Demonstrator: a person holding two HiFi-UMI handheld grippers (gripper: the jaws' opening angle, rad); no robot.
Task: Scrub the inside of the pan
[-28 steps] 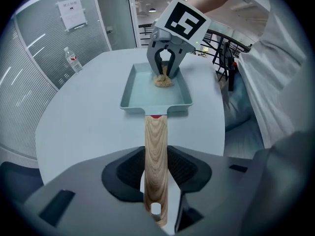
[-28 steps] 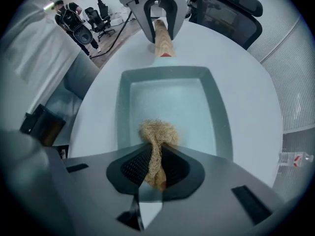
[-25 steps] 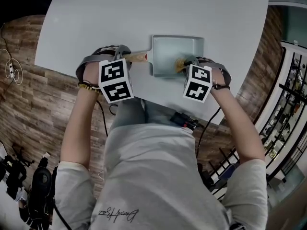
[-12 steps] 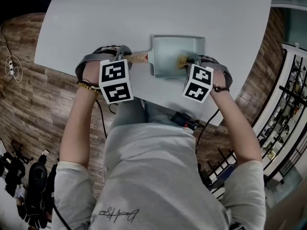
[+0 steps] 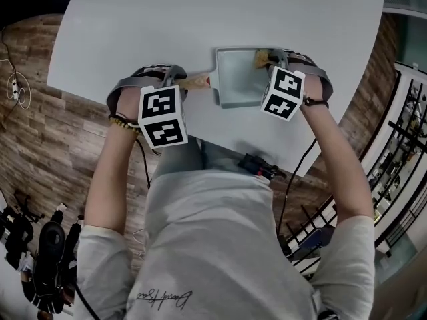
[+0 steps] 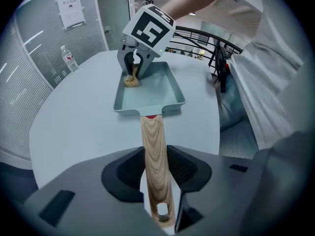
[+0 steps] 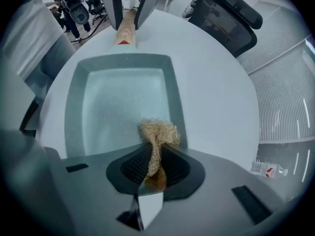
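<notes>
While left hand-held gripper (image 6: 156, 167) pinches handle (image 6: 153, 136), right hand-held gripper (image 7: 153, 165) (clamping scrubber (image 7: 160, 133)) moved to far pan (image 5: 233, 79) edge

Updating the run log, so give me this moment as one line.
left tongs: shut on wooden handle | right tongs: shut on scrubber | scrubber: inside pan, corner far from handle

Office-type rm, white mtg table (image 5: 200, 19), office chair (image 7: 229, 14), ribbed glass wall (image 6: 29, 58) w/ notice (image 6: 70, 11), wood floor (image 5: 40, 145)
</notes>
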